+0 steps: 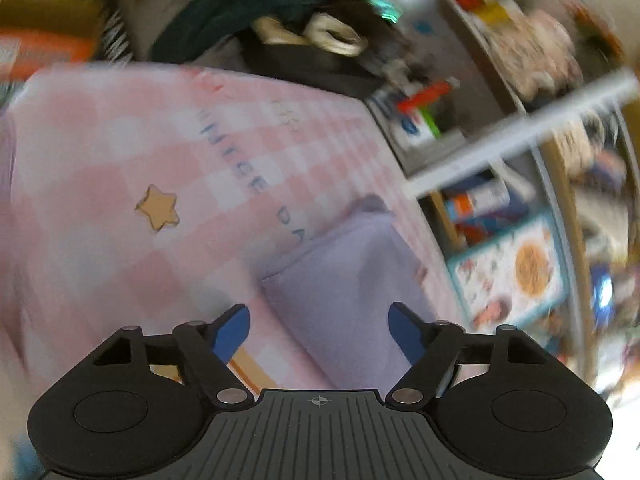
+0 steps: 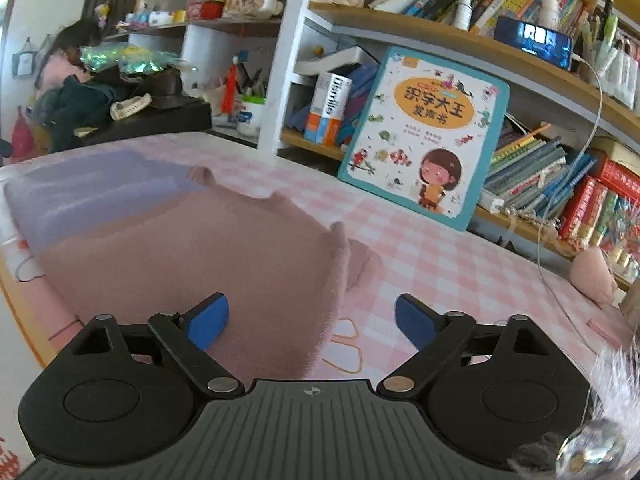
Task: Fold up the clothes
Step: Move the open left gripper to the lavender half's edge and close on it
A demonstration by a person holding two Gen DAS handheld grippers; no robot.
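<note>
While both grippers are hanging low over the pink checked cloth (image 2: 420, 216), nothing is being held yet — the right gripper (image 2: 312, 322) is standing wide with the near edge of the dusty-pink garment (image 2: 180, 256) lying between its fingers, untouched. The left gripper (image 1: 319, 334) is also parted, empty, hovering over the lilac garment (image 1: 344, 280), which in the right view is lying just behind the dusty-pink garment. Judging the step as a pickup for a fold: each gripper should be pinching a single corner near that garment's edge — not the checked cloth beneath.
</note>
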